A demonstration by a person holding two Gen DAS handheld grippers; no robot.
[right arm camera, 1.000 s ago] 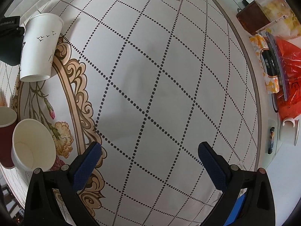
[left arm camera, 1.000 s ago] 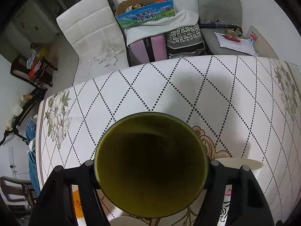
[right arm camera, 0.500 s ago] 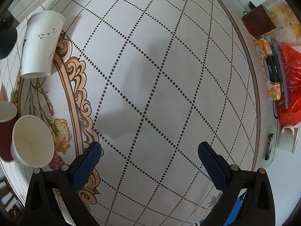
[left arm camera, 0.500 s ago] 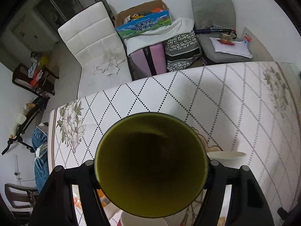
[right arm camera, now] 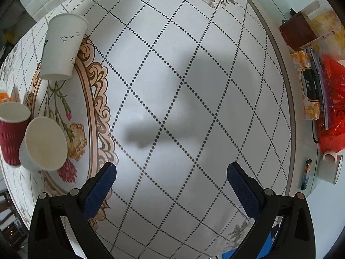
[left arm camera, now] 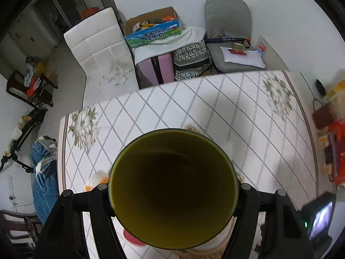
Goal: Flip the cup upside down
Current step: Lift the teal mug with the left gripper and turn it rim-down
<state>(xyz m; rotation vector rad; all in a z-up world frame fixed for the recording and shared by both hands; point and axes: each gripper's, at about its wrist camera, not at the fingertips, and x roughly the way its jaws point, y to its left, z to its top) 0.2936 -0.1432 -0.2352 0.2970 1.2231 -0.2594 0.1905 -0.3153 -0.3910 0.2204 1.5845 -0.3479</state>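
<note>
The cup (left arm camera: 172,188) is gripped between the jaws of the left gripper (left arm camera: 173,191), mouth toward the camera, well above the surface (left arm camera: 194,108). Its dark green inside is seen to the bottom; no contents can be made out in the shadow. The outside wall of the cup is hidden by its own rim, and the gripper's fingertips are covered by the cup. Below the cup, a red shape and a pale one are partly covered and cannot be identified. The view is blurred toward the right of the cup, where a dark device (left arm camera: 319,218) with a lit screen is cut off by the frame edge.

The jaws of the right gripper (right arm camera: 171,179) are spread wide with nothing between them, above the checked middle of the surface. From the right wrist view, three further cups are seen left of this gripper: a white cup (right arm camera: 62,47) standing mouth down, an open cup (right arm camera: 44,143) standing mouth up and showing a bare pale inside, and a red cup (right arm camera: 11,132) touching the open cup and cut off by the frame edge, its inside not visible. Right of the gripper, beyond the edge of the surface, a red bag (right arm camera: 332,105) and a mug (right arm camera: 331,169) are seen; the mug's contents cannot be made out.
</note>
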